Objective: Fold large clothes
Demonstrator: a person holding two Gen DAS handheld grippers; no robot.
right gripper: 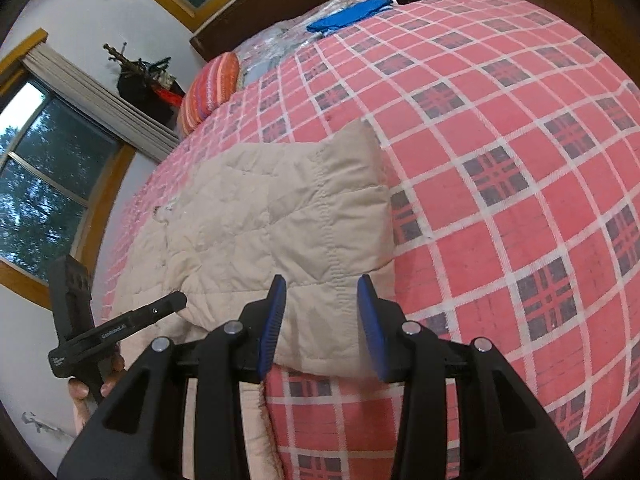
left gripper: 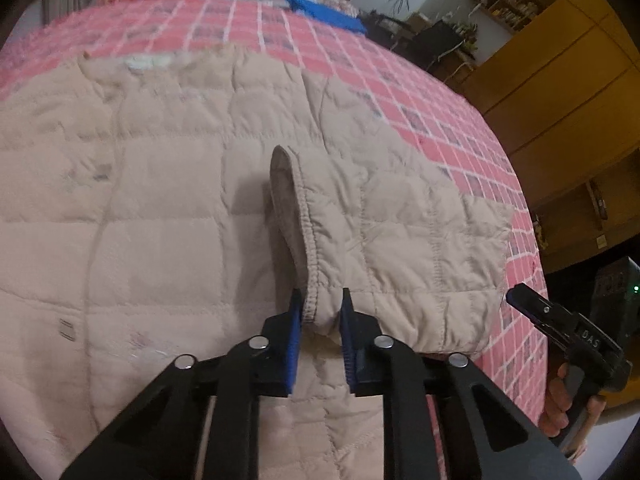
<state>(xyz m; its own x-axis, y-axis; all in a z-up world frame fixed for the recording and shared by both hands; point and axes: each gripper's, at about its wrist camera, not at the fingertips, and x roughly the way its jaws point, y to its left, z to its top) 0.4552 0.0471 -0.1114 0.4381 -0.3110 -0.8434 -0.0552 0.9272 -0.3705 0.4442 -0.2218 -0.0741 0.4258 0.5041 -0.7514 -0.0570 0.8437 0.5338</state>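
Left wrist view: the left gripper (left gripper: 322,312) has its blue pads either side of the sleeve cuff (left gripper: 308,240); jaws narrow, about the cuff, though whether they truly pinch it I cannot tell.
Right wrist view: the right gripper (right gripper: 322,312) hangs over the folded sleeve's edge, jaws wide, holding nothing.
Jacket: a beige quilted jacket (left gripper: 152,208) lies flat on the pink checked bedspread (left gripper: 460,128), one sleeve folded across its body.
Risk, cuff: if the left pads grip only the thin hem, the puffy sleeve likely slips free and springs open.
Risk, fold: padded cloth resists creasing; letting go early may undo the fold.
Risk, edge: the jacket lies near the bed's edge and could slide off if dragged.
Count: one jacket, one cuff in view, two grippers, one blue cloth (right gripper: 352,14), one striped cushion (right gripper: 208,90).
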